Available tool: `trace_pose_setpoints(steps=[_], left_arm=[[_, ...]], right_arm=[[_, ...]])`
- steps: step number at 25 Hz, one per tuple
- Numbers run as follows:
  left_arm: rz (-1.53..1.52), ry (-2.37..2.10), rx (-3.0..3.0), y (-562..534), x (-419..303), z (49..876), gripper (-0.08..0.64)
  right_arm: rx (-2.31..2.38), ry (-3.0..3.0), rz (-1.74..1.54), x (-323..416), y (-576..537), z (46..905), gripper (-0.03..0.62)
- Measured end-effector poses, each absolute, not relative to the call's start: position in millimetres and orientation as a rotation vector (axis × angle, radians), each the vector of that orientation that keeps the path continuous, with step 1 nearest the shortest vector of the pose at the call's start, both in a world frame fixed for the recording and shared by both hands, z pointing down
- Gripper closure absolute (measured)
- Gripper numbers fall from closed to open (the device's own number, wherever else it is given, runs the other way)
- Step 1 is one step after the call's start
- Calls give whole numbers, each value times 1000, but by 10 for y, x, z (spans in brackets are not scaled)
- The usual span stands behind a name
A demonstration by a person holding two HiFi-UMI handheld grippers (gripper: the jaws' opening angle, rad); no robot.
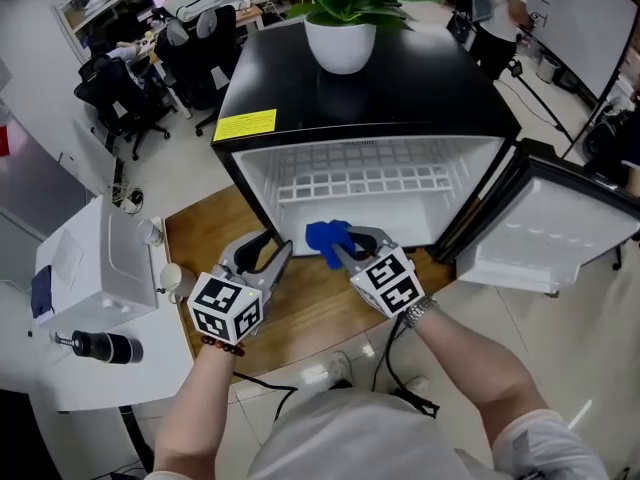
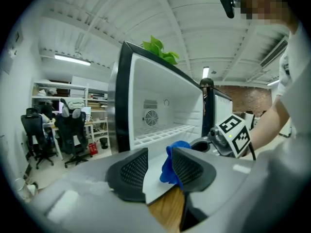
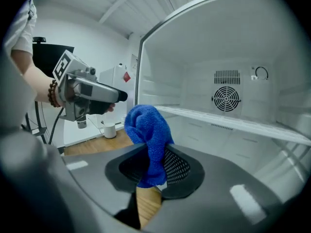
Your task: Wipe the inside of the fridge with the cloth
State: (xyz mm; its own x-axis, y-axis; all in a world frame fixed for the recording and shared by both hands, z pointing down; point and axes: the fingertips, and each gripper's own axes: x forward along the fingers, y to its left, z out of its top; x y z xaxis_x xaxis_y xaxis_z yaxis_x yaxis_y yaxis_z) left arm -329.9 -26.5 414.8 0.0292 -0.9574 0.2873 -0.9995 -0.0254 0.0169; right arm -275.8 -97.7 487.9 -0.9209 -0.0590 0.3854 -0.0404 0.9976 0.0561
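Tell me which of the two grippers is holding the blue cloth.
The right gripper: its jaws are shut on the blue cloth, while the left gripper has its jaws apart, gripping nothing.

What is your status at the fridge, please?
Right claw shut on blue cloth, at fridge opening. Left claw open, empty. Door open; only wire shelf inside.

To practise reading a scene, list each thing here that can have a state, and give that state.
Black mini fridge: door swung open.
Blue terry cloth: bunched, clamped.
Right gripper: shut on the cloth.
Left gripper: open, nothing held.
Green plant in white pot: upright on the fridge.
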Motion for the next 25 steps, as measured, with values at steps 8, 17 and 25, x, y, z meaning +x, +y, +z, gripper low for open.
trace_pose_setpoints(steps=[8,17,25], left_arm=[[336,-2194,1901,-229,-3732,4285,396],[316,-2187,1873,-361,-3858,4369,396],[292,-2202,1879,-403,-3880,4375,402]], right_arm=[[50,-2740,99,-3359,-856,5296,517],[88,-2746,243,-3759,-863,5553,518],[184,-2775,214,-3897,-1069,5583,522]])
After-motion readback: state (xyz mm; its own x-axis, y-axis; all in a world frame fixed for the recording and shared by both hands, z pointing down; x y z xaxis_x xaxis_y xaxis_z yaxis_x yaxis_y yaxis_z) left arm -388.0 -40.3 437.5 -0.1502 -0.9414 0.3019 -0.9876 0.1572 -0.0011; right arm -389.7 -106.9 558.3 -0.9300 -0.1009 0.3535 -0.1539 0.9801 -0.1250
